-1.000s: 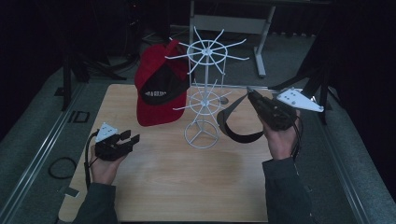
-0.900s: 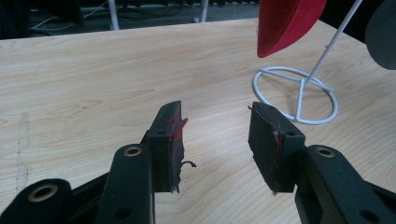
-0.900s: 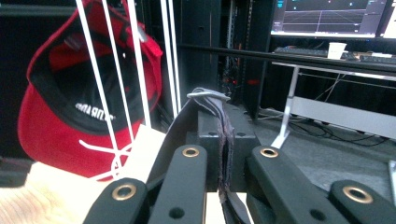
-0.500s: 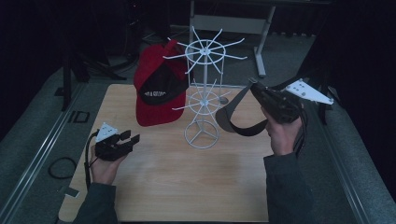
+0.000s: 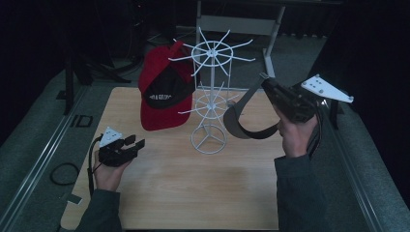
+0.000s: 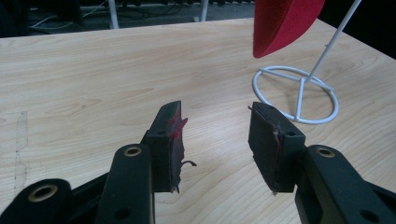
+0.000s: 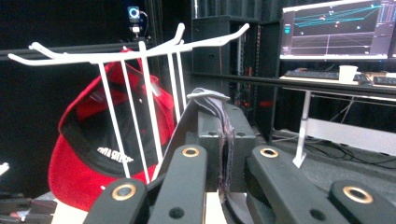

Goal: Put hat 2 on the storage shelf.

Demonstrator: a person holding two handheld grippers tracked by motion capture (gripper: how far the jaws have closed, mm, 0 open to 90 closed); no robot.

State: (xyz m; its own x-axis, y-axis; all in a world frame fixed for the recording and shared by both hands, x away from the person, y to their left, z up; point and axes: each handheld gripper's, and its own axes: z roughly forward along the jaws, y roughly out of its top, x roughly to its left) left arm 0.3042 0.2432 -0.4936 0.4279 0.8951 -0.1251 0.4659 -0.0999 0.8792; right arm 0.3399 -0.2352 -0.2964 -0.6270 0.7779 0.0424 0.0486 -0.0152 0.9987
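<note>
Grey visor (image 5: 244,118), the thing I'm working with, hangs pinched in my right tongs; going left to right across the worktop (image 5: 193,183), though, my left tongs (image 5: 129,145) come first. I hold them low over the near-left part of the wood, jaws about half apart with nothing between them. The left gripper view shows bare wood through the gap, and the pads (image 6: 170,140) carry scraps of red tape.

Next comes the red cap (image 5: 162,94), hanging on the left side of the white wire rack (image 5: 209,96), its brim pointing down. The rack stands in the middle of the worktop on a ring base, with two tiers of spokes. In the left gripper view the cap's brim (image 6: 285,23) hangs above that ring (image 6: 295,95).

To the right, my right tongs (image 5: 267,87) are raised above the worktop, just right of the rack's spokes. Their jaws are clamped tight on the visor's band; in the right gripper view the layered grey fabric (image 7: 219,135) is squeezed between the pads. The visor's curved brim sags down and leftward, near the rack's lower tier; I cannot tell whether it touches it.
</note>
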